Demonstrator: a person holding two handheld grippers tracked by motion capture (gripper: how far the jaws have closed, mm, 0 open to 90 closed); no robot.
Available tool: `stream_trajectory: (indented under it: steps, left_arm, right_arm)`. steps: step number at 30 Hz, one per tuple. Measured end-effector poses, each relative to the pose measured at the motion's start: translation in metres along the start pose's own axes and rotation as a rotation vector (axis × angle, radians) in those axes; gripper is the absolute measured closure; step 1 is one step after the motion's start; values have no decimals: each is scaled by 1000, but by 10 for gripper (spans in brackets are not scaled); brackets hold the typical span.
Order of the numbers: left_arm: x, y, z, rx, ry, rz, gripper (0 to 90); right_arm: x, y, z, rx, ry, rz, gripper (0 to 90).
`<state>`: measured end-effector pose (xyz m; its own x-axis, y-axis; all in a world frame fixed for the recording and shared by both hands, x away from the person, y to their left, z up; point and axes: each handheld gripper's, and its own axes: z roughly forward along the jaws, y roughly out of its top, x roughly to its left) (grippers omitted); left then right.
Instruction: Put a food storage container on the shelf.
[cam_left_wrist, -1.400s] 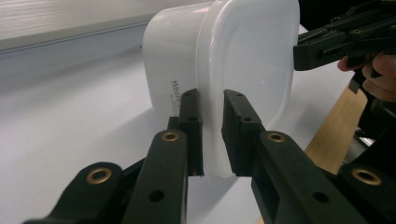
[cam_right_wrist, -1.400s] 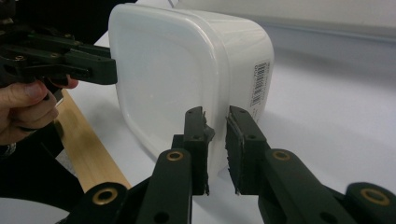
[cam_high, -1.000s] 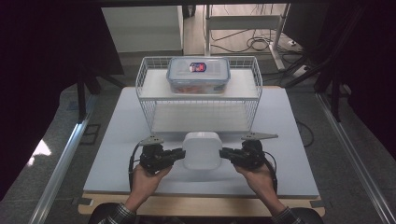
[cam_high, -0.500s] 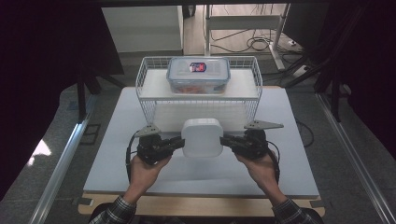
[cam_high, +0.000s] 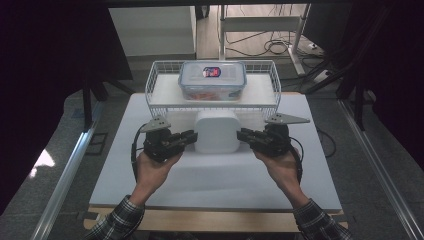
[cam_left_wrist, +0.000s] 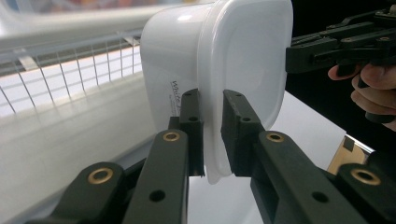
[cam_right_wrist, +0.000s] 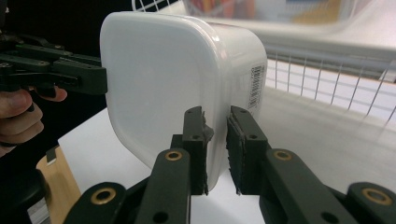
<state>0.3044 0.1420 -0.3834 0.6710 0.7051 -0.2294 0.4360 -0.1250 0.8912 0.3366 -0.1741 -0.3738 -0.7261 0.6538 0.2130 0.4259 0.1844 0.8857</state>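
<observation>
A white plastic tub (cam_high: 216, 131) with a white lid hangs above the table between my two grippers. My left gripper (cam_high: 191, 137) is shut on the lid's rim at the tub's left edge; in the left gripper view its jaws (cam_left_wrist: 212, 100) pinch that rim of the tub (cam_left_wrist: 243, 60). My right gripper (cam_high: 241, 134) is shut on the rim at the opposite edge, as its own view shows (cam_right_wrist: 215, 114) on the tub (cam_right_wrist: 159, 79). The tub is level, just in front of the wire basket.
A white wire basket (cam_high: 155, 95) stands at the back of the white tabletop (cam_high: 215, 175). A clear lidded box (cam_high: 212, 80) with colourful contents sits in it. Dark floor, rails and cables surround the table.
Both hands have risen together, carrying the white tub up off the tabletop to the height of the basket's front. The grips have not changed.
</observation>
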Motion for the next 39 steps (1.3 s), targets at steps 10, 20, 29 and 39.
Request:
stream_trajectory:
  steps: [10, 20, 29, 39]
  left_arm:
    - [2, 37, -12, -34, 21, 30, 792]
    - [5, 73, -26, -71, 44, 58, 790]
    - [16, 104, -30, -95, 36, 56, 790]
    - [32, 137, -22, -97, 20, 25, 788]
  right_arm:
    - [5, 33, -4, -46, -8, -26, 781]
    - [10, 72, -7, -83, -12, -50, 781]
    - [11, 106, -7, -108, -32, -68, 781]
    - [1, 140, -2, -129, -41, -38, 781]
